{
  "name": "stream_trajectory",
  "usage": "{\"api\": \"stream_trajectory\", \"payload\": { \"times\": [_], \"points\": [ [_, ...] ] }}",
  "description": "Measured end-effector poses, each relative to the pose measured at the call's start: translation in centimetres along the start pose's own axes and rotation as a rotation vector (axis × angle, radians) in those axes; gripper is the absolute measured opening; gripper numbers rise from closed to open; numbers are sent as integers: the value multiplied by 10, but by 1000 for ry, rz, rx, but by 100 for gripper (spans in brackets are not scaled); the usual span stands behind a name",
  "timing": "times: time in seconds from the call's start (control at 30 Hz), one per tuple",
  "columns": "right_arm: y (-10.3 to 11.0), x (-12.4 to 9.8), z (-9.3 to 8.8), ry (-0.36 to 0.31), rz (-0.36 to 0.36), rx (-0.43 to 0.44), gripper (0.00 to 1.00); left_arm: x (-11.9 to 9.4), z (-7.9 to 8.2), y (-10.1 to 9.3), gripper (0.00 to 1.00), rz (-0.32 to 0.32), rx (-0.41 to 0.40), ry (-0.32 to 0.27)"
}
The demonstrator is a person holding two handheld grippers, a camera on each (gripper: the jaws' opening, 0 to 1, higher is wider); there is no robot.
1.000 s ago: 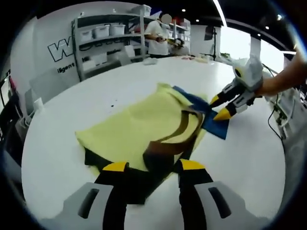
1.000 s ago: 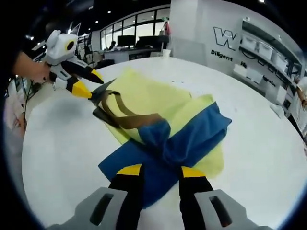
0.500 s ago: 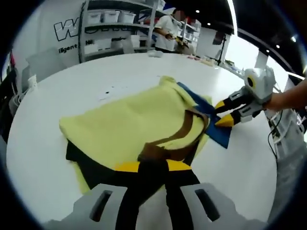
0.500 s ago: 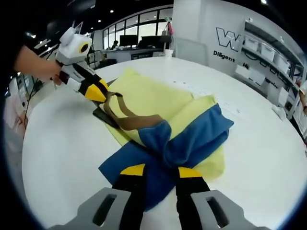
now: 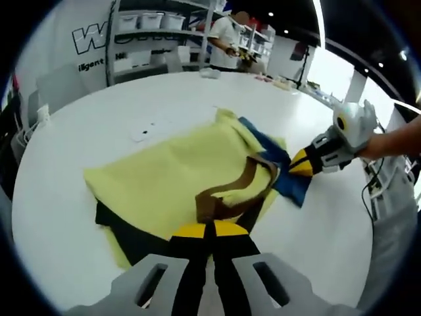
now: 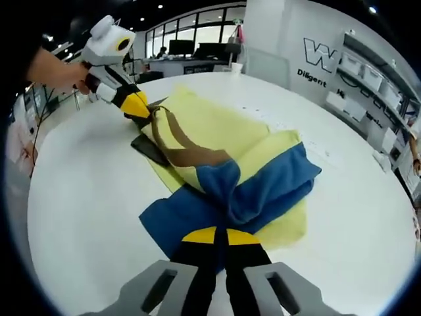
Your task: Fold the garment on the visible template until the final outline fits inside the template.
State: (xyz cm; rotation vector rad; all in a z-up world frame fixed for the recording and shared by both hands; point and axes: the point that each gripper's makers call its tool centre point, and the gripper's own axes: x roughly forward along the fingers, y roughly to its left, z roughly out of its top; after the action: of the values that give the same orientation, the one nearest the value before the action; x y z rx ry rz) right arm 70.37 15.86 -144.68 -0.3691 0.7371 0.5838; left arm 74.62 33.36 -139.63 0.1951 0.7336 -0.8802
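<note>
A yellow garment (image 5: 171,178) with a brown band (image 5: 231,192) and a blue part (image 5: 289,183) lies crumpled on the white table (image 5: 99,118). A black layer (image 5: 128,237) shows under its near edge; I cannot tell whether it is garment or template. My left gripper (image 5: 209,230) is shut on the brown-and-black edge. It also appears at the upper left of the right gripper view as the left gripper (image 6: 137,105). My right gripper (image 6: 221,236) is shut on the blue fabric (image 6: 263,187); the left gripper view shows this right gripper (image 5: 304,164) pinching the blue corner.
The round white table (image 6: 79,197) has bare surface all around the garment (image 6: 210,125). Shelves with bins (image 5: 145,33) and a standing person (image 5: 227,36) are beyond the far edge. A hand (image 5: 388,138) holds the right gripper; cables (image 5: 371,187) hang off the table's right side.
Both grippers were open a second ago and have since shut, the left on the brown-and-black edge, the right on the blue fabric. The blue corner has bunched slightly.
</note>
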Motion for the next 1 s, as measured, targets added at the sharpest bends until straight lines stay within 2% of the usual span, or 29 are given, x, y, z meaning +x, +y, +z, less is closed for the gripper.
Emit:
{"api": "stream_trajectory", "payload": {
  "times": [0.07,0.2,0.33,0.67,0.7,0.73,0.83,1.0],
  "points": [
    [3,-2,-1,6,9,12,0,-5,6,1,0,0,12,-13],
    [14,-6,-4,30,40,-49,0,-15,19,1,0,3,16,-41],
    [20,-9,-8,43,59,-59,0,-20,26,1,0,-1,21,-46],
    [45,-25,-21,78,136,-173,0,-39,39,-11,0,-11,43,-66],
    [47,-28,-23,83,143,-180,0,-43,41,-14,0,-3,-1,-78],
    [50,-29,-25,86,146,-181,0,-45,44,-19,0,-12,-13,-103],
    [60,-37,-31,85,174,-202,0,-51,43,-26,0,-4,-2,-104],
    [76,-52,-44,103,220,-263,0,-62,54,-27,0,-6,-15,-140]
  ]
}}
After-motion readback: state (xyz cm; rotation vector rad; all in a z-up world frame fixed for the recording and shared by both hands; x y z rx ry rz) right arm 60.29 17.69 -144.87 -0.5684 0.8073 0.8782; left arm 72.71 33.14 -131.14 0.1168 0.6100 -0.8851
